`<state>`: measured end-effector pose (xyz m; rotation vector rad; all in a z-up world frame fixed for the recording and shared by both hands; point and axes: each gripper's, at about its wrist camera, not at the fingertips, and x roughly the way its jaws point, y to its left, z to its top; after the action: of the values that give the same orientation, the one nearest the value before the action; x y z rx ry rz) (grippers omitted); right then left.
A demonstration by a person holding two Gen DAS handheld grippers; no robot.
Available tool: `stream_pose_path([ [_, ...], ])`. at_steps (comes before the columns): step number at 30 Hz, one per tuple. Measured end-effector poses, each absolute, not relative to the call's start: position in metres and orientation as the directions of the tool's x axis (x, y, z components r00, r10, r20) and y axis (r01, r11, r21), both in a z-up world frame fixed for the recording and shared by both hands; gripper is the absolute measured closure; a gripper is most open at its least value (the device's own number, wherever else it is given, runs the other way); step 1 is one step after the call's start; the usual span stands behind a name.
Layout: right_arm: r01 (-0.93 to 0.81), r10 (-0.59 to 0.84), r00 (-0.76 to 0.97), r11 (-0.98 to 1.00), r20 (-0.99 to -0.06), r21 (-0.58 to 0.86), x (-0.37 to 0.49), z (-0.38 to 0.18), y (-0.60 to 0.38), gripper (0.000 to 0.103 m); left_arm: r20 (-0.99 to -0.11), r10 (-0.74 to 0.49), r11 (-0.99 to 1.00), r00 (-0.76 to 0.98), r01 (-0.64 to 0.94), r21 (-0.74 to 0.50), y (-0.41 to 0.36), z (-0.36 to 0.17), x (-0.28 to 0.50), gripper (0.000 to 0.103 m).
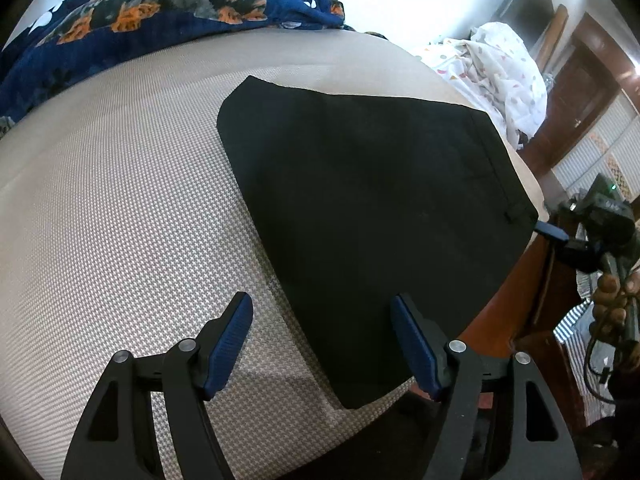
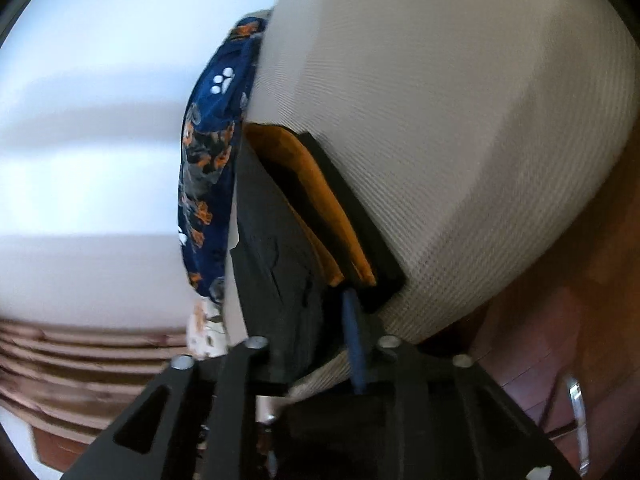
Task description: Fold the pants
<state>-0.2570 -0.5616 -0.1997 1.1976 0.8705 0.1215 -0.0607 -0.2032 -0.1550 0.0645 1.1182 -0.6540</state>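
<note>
From my left wrist, the black pants [image 1: 376, 216] lie flat on the beige bed [image 1: 120, 200], already folded into a compact panel near its edge. My left tool [image 1: 322, 344] hovers wide apart, holding nothing, over the near corner. My right tool [image 1: 554, 234] meets the waistband edge.

From my right wrist, the right tool [image 2: 316, 320] is pinched on the pants [image 2: 276, 264], lifting that edge, probably for another fold.

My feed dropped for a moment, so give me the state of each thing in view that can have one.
black pants: folded flat on the bed, right edge at the mattress edge.
left gripper: jaws open, holding nothing, over the pants' near corner.
right gripper: at the pants' edge; jaws shut on the pants.
blue dog-print blanket: bunched at the far side.
</note>
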Motion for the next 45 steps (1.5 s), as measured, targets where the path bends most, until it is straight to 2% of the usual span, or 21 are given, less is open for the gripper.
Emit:
stream_pose_path([
  [4,0.325,0.474,0.657,0.524,-0.586,0.787,-0.238,-0.183,-0.567,0.059,-0.847,-0.457,0.813,0.273,0.515,-0.272,-0.202,-0.153,-0.063,0.03],
  [8,0.317,0.492,0.579,0.599,-0.65,0.735,-0.207,-0.199,-0.57,0.059,-0.824,-0.471,0.818,0.314,0.505,-0.275,-0.195,-0.143,-0.062,0.03],
  [14,0.265,0.541,0.518,0.635,-0.663,0.726,-0.184,-0.216,-0.571,0.058,-0.79,-0.572,0.78,0.22,0.445,-0.44,-0.176,-0.15,-0.036,0.03],
  [17,0.194,0.556,0.454,0.7,-0.696,0.687,-0.164,-0.21,-0.562,0.052,-0.773,-0.616,0.743,0.153,0.438,-0.506,-0.173,-0.16,-0.022,0.03],
  [19,0.153,0.589,0.411,0.708,-0.696,0.689,-0.149,-0.21,-0.557,0.05,-0.749,-0.657,0.7,0.092,0.444,-0.559,-0.173,-0.167,-0.012,0.03],
  [22,0.094,0.63,0.356,0.711,-0.691,0.697,-0.129,-0.209,-0.551,0.041,-0.684,-0.729,0.625,0.004,0.412,-0.663,-0.172,-0.177,0.004,0.03],
  [23,0.06,0.663,0.328,0.696,-0.673,0.715,-0.121,-0.209,-0.549,0.033,-0.666,-0.746,0.605,-0.015,0.402,-0.687,-0.172,-0.18,0.008,0.03],
  [26,-0.005,0.709,0.265,0.679,-0.654,0.734,-0.11,-0.211,-0.546,0.026,-0.606,-0.793,0.547,-0.061,0.366,-0.753,-0.169,-0.187,0.019,0.03],
  [29,-0.062,0.735,0.224,0.667,-0.64,0.743,-0.103,-0.21,-0.541,0.024,-0.545,-0.829,0.478,-0.127,0.346,-0.807,-0.172,-0.191,0.032,0.03],
  [36,-0.116,0.794,0.206,0.6,-0.572,0.791,-0.094,-0.214,-0.529,0.024,-0.541,-0.811,0.43,-0.225,0.398,-0.81,-0.192,-0.189,0.044,0.03],
  [38,-0.118,0.788,0.217,0.607,-0.576,0.786,-0.094,-0.213,-0.527,0.025,-0.562,-0.798,0.445,-0.217,0.415,-0.794,-0.197,-0.187,0.045,0.03],
  [40,-0.134,0.762,0.232,0.641,-0.605,0.756,-0.093,-0.211,-0.522,0.031,-0.592,-0.784,0.47,-0.19,0.441,-0.764,-0.199,-0.184,0.041,0.03],
  [41,-0.127,0.74,0.25,0.664,-0.624,0.736,-0.094,-0.211,-0.522,0.043,-0.614,-0.773,0.491,-0.159,0.462,-0.738,-0.199,-0.181,0.036,0.032],
  [43,-0.088,0.699,0.28,0.702,-0.658,0.707,-0.098,-0.214,-0.527,0.063,-0.671,-0.737,0.557,-0.079,0.491,-0.669,-0.201,-0.178,0.028,0.046],
  [45,-0.059,0.695,0.304,0.696,-0.651,0.716,-0.104,-0.215,-0.532,0.067,-0.707,-0.707,0.612,-0.026,0.479,-0.629,-0.2,-0.181,0.024,0.065],
])
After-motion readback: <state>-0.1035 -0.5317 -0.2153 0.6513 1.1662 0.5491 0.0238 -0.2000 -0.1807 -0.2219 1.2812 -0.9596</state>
